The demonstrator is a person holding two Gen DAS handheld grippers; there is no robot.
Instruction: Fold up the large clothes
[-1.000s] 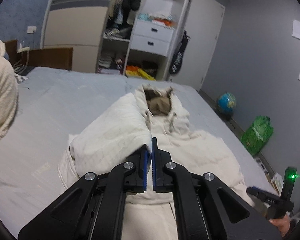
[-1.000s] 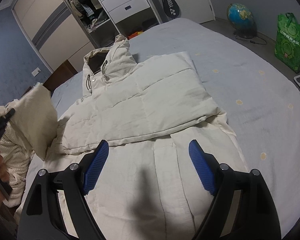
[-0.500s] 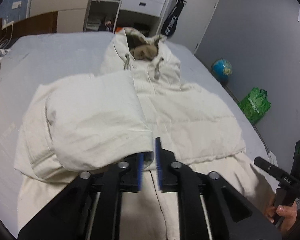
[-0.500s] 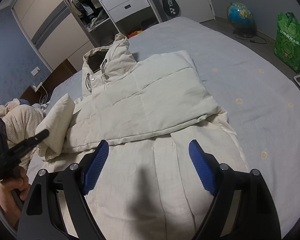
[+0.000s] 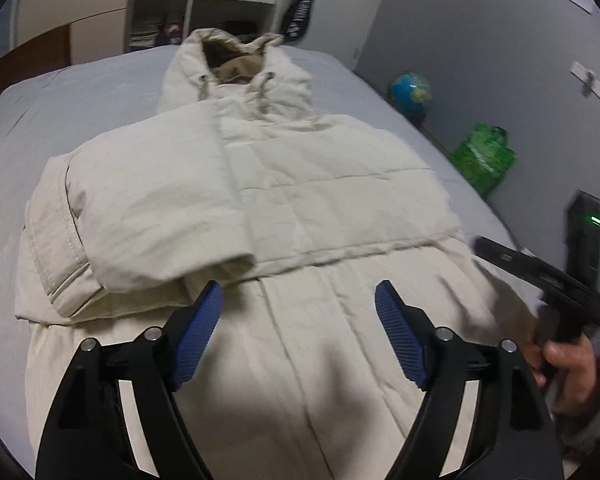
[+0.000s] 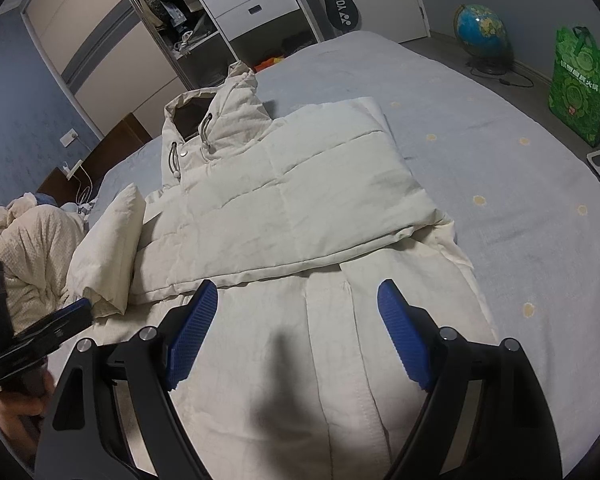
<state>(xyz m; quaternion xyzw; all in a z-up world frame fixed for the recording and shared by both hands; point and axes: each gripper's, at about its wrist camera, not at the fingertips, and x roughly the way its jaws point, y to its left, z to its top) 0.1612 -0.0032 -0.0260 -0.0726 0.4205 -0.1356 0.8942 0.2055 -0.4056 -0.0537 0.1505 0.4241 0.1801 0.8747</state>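
Cream hooded coat (image 5: pixel 300 184) lies spread flat on the grey bed (image 6: pixel 500 152), hood (image 5: pixel 236 68) pointing toward the wardrobe and white drawers (image 6: pixel 252 4) at the far side. Both sleeves are folded in across the chest: one sleeve (image 5: pixel 148 216) lies over the coat's left half in the left wrist view, its cuff end just ahead of that view's blue pads, and the other sleeve (image 6: pixel 300 208) crosses the quilted body in the right wrist view. The lower half of the coat stretches toward both cameras, with the front placket running down the middle. The left claw (image 5: pixel 300 328) hangs over the lower coat with its jaws spread wide, gripping nothing. The right claw (image 6: pixel 298 332) hangs over the same lower part, likewise spread wide and gripping nothing. The person's right hand (image 5: pixel 568 368) shows at the edge of the left view, around a black handle. Beside the coat, near the head of the bed, sits a cream textured blanket (image 6: pixel 24 248). A globe (image 6: pixel 480 28) and a green bag (image 6: pixel 580 84) stand on the floor by the grey wall, well apart from the coat.
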